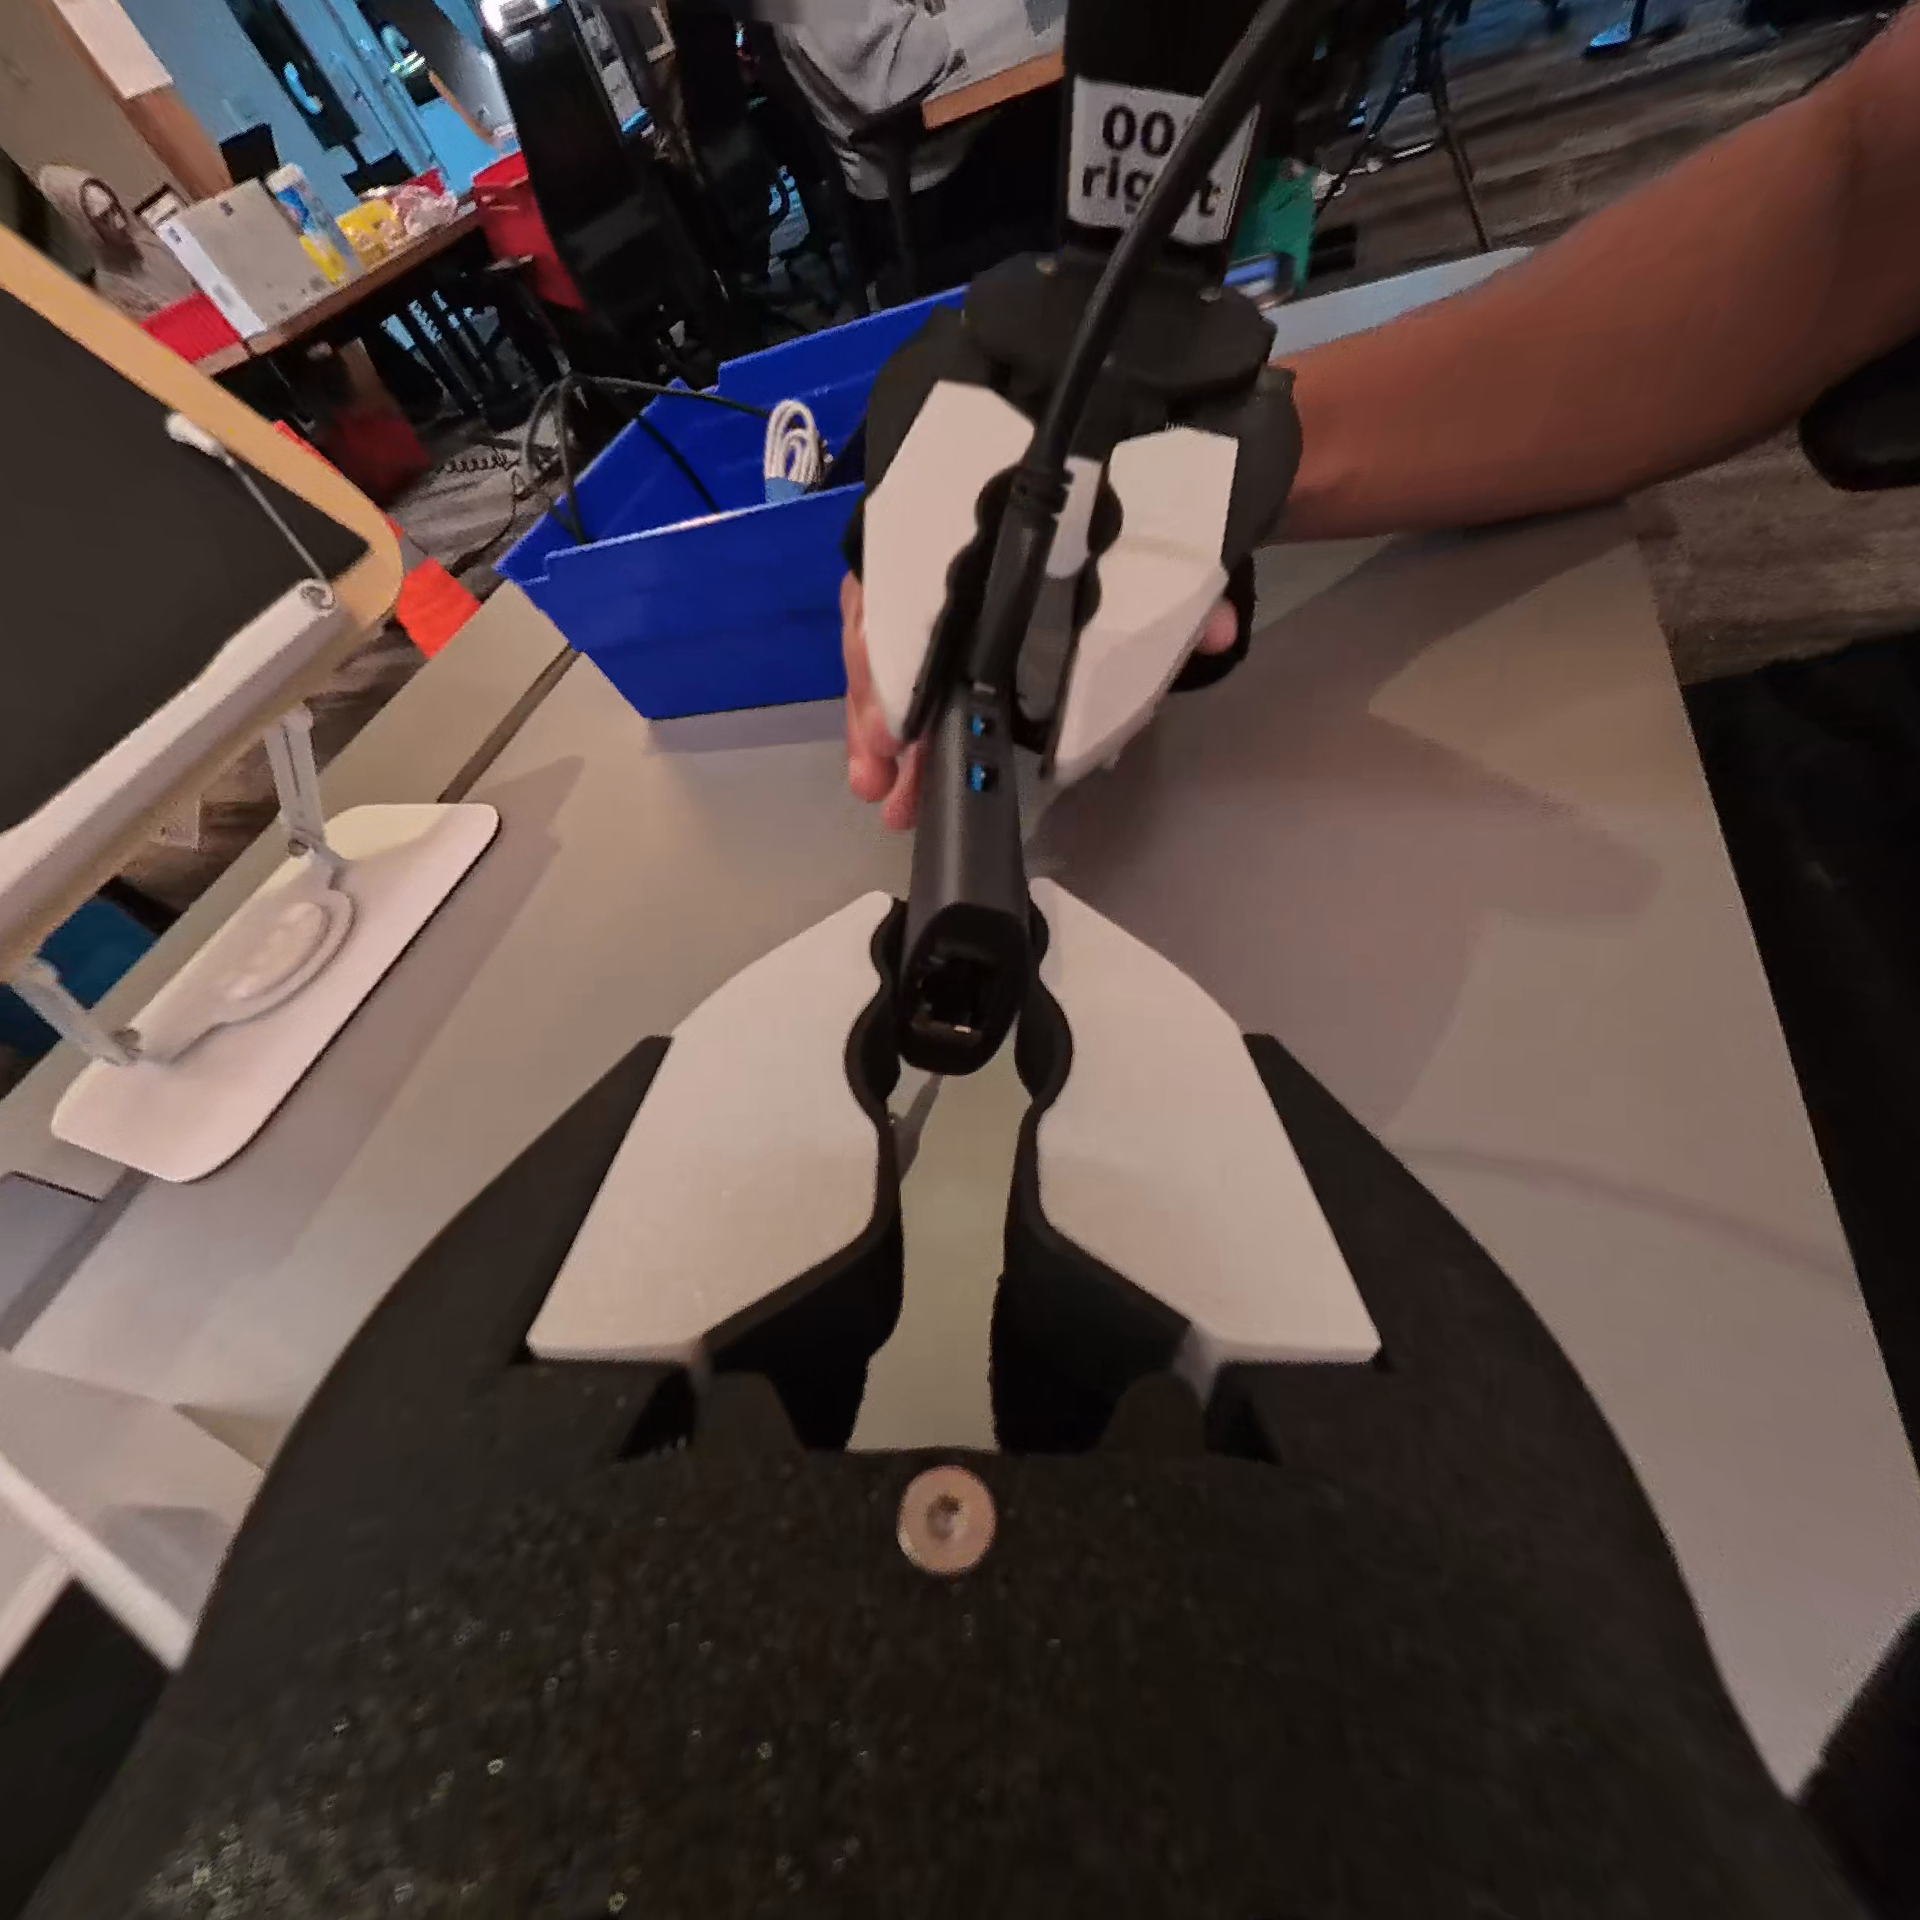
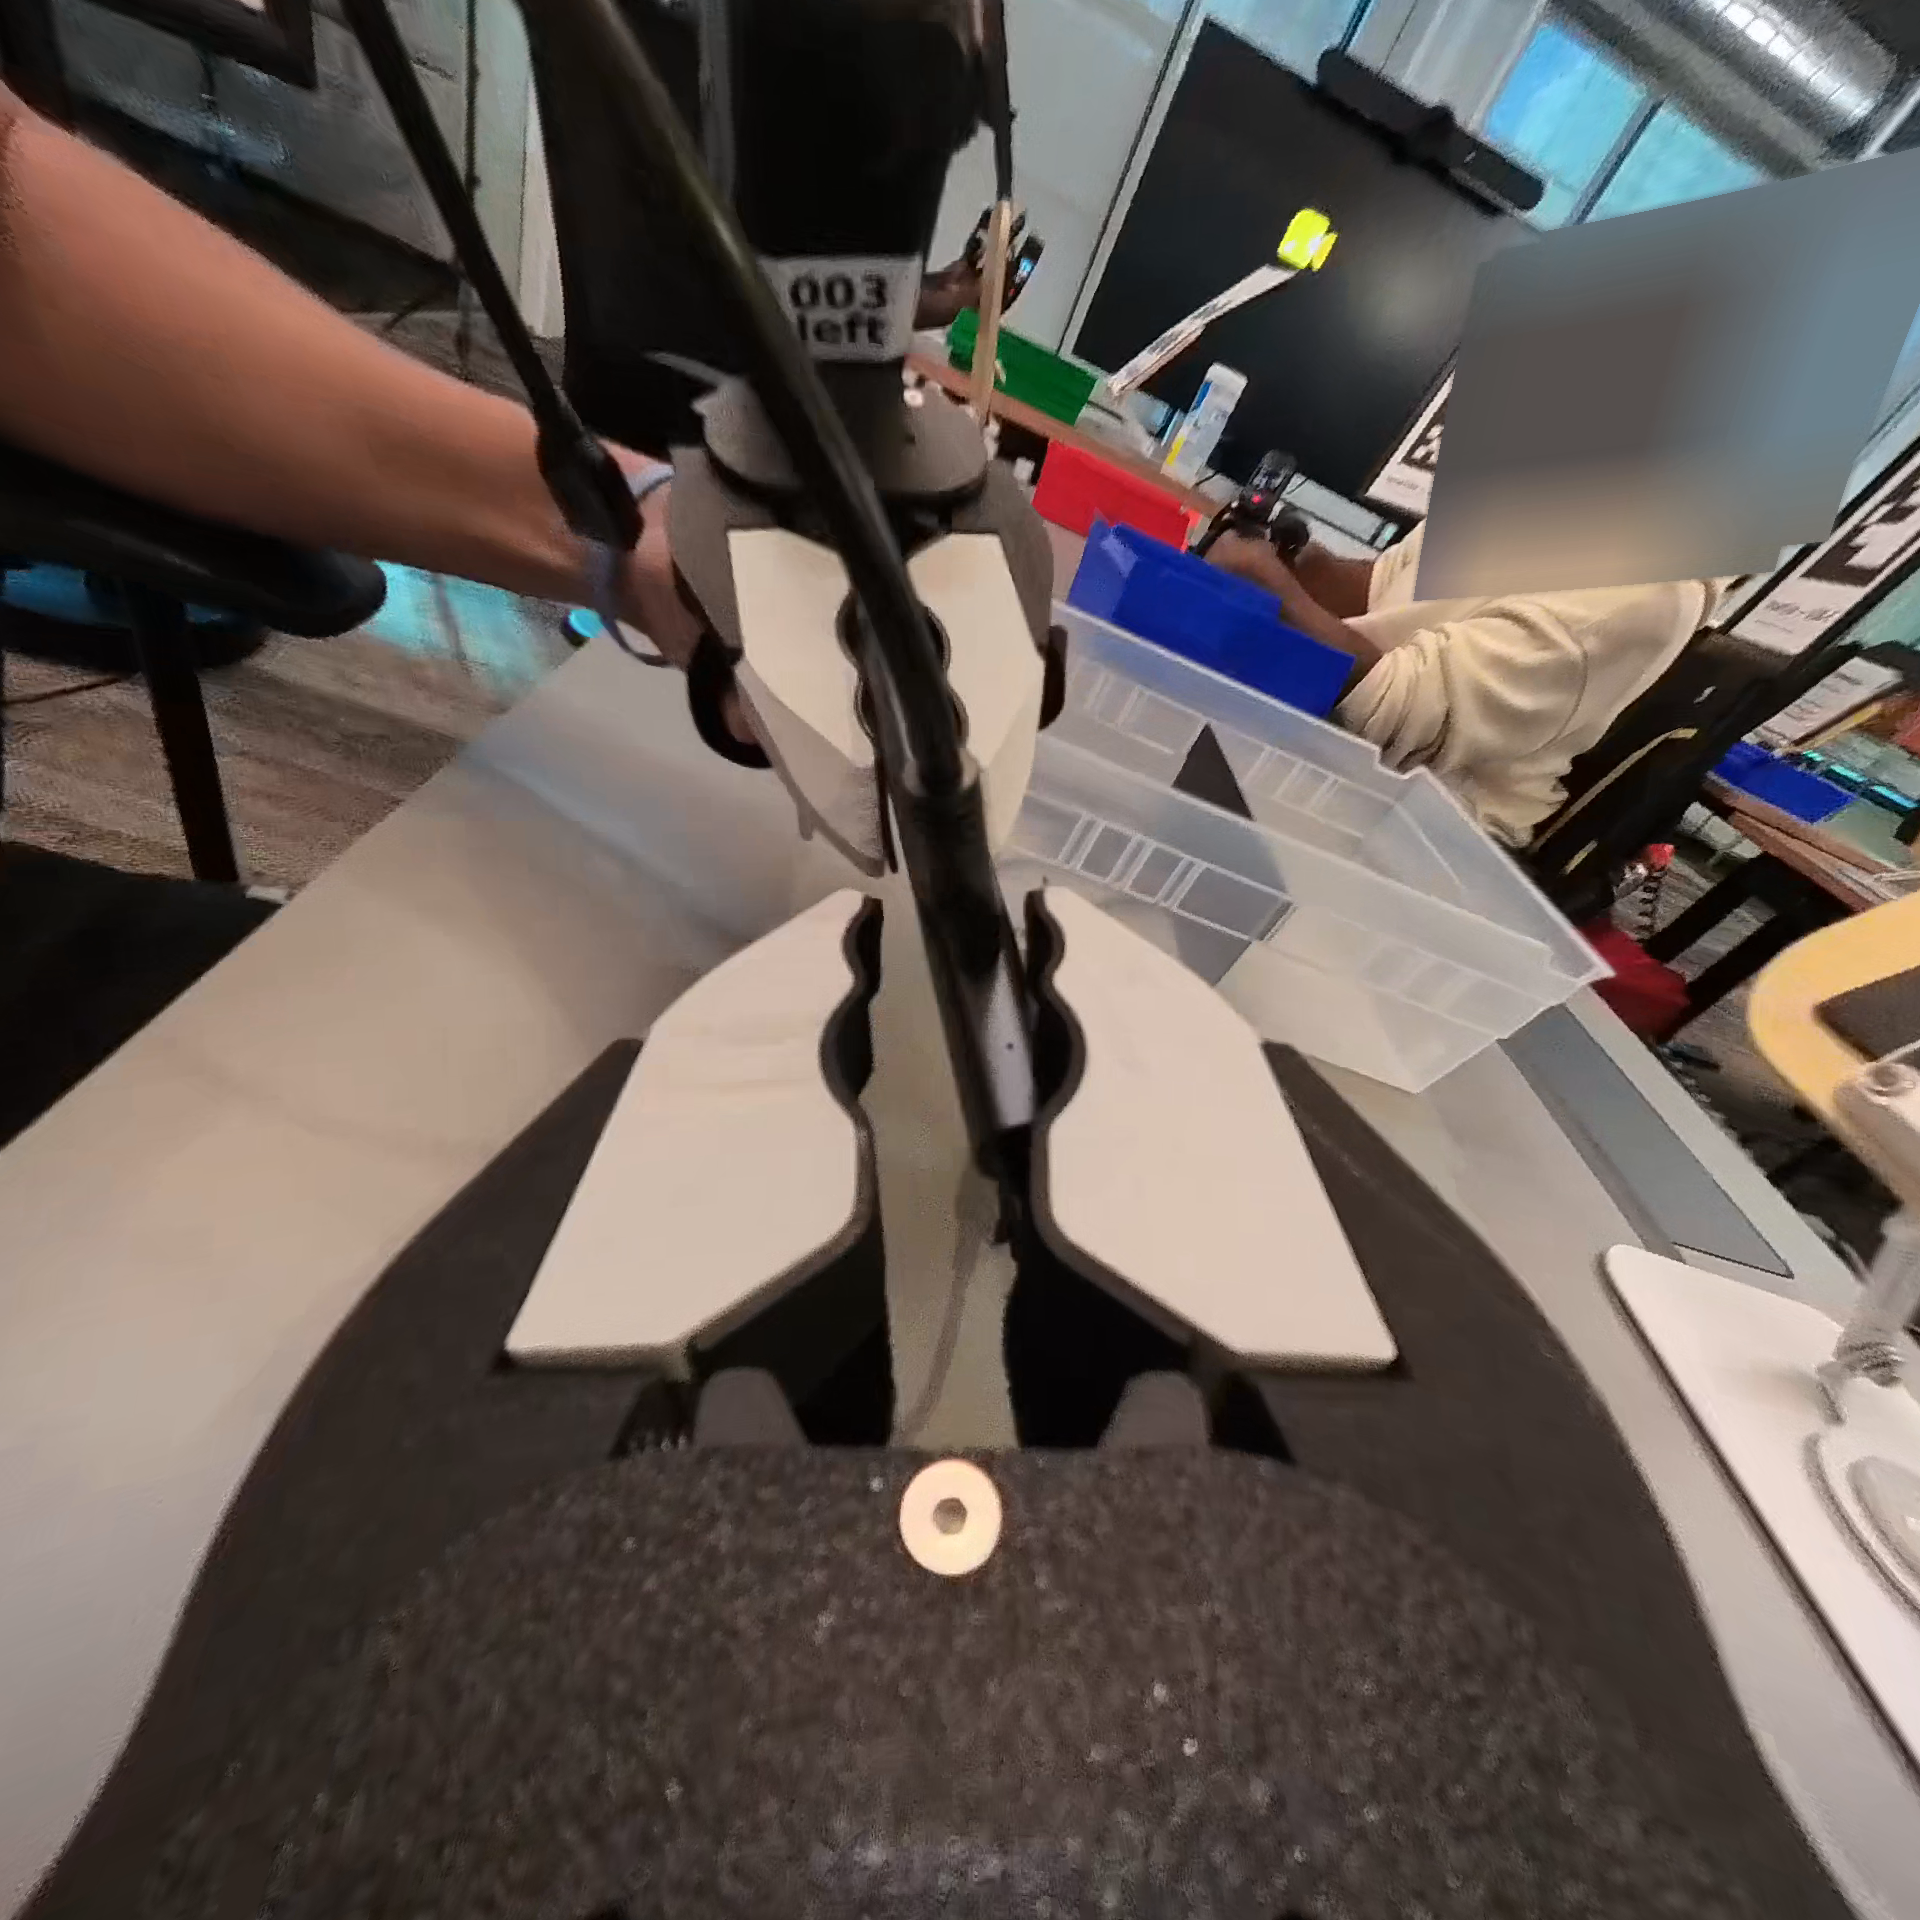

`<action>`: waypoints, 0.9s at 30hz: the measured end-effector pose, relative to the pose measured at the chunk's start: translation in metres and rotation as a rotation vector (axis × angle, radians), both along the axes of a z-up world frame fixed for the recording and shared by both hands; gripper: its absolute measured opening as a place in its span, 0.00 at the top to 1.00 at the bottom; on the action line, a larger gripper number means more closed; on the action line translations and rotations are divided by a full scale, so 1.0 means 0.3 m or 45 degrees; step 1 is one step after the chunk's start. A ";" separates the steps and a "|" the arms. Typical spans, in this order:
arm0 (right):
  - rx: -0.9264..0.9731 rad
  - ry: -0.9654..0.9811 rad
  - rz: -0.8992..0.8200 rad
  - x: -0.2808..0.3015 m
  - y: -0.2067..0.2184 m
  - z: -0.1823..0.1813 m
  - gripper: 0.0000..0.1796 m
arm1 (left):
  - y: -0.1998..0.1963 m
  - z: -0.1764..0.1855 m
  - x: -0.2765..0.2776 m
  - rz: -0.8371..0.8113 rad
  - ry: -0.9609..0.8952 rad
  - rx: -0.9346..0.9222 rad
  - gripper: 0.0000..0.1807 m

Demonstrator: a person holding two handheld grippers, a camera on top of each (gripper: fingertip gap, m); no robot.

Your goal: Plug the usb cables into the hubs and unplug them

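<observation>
While the hub (image 1: 961,883) is pinched at its near end by the left tool (image 1: 961,997), held up above the counter (image 1: 1507,935), the black cable (image 1: 1101,312) and its plug are clamped near the hub's far end by the right tool (image 1: 1029,644). So both tools are pressed onto something, neither is spread. In the left wrist view two blue ports can be seen on the hub's side, empty, and the plug looks seated in the port just past them, though how deep can't really be told.

What could go wrong, as a guess: the hub is only gripped at one tip, so if the plug gets pulled or pushed off-axis, the hub could be levered round or slipped out of the left tool. In the right wrist view the plug (image 2: 1003,1049) sits skewed against one finger, so a twist there could jam it in the port. The cable's loose run might also get snagged. A blue bin (image 1: 707,603) and a clear bin (image 2: 1351,935) are parked just beyond on the counter.
</observation>
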State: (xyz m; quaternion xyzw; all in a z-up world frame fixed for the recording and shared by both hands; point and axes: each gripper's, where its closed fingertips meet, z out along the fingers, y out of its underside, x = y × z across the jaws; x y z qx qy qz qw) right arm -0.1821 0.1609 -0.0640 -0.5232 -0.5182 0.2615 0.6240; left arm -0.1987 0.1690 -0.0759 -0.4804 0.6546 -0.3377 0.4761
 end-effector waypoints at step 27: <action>0.373 -1.575 -0.609 0.256 0.451 -0.336 0.91 | -0.005 -0.158 -0.524 1.017 0.011 -0.348 0.86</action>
